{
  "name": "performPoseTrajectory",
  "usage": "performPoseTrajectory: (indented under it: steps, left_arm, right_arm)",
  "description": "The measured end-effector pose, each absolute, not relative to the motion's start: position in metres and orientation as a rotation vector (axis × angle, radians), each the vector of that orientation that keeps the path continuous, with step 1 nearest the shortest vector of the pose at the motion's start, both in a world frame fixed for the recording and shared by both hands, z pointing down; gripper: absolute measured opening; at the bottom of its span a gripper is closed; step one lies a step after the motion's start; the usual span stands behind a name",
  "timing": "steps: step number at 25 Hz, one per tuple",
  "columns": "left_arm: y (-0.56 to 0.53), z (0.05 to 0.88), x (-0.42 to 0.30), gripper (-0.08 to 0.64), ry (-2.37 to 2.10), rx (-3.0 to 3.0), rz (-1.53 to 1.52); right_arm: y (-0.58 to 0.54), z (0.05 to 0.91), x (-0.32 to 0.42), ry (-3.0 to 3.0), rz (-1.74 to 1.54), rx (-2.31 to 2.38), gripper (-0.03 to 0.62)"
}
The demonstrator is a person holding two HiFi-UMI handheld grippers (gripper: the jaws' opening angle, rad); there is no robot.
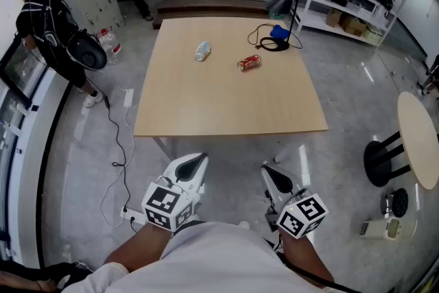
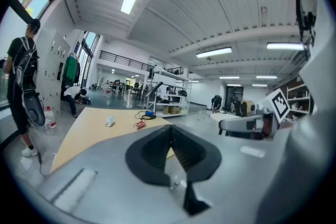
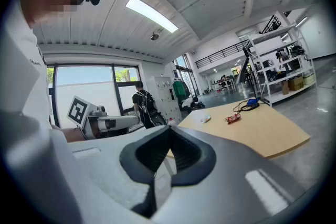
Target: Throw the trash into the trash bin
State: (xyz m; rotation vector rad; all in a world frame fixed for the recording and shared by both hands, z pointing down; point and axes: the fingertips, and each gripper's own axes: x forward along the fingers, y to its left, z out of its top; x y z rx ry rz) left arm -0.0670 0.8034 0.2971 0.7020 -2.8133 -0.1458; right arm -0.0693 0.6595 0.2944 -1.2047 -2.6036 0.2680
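Off to the left, a person in black (image 1: 49,27) stands well clear of the bench (image 1: 206,113). Nearer, the left hand-held gripper (image 1: 198,161) is clenched on nothing, held low and well short of the bench's near edge. On the far half lie the crushed clear bottle (image 1: 202,51) and, just to its right but apart from it, the red can (image 1: 249,63). The right hand-held gripper (image 1: 271,173) is likewise clenched and empty. To my eye the reach has yet to start. It would go best by stepping in close and spreading the jaws before arriving. The left should take the bottle and the right the can, each clamped across its narrow width, staying clear of the blue cable bundle (image 1: 277,36) behind. No view shows a trash bin, so it needs finding first. Only the head view shows the round table (image 1: 420,141) at far right. Only the gripper views show each pair of jaws pressed tip to tip.
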Motion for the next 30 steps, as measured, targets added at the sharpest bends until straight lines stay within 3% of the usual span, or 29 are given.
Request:
performPoseTrajectory:
  steps: [30]
  left_arm:
    - [0.781, 0.304, -0.068, 0.006, -2.781, 0.717, -0.129]
  right_arm:
    - [0.662, 0.289, -0.057, -2.584, 0.201, -1.325, 0.002]
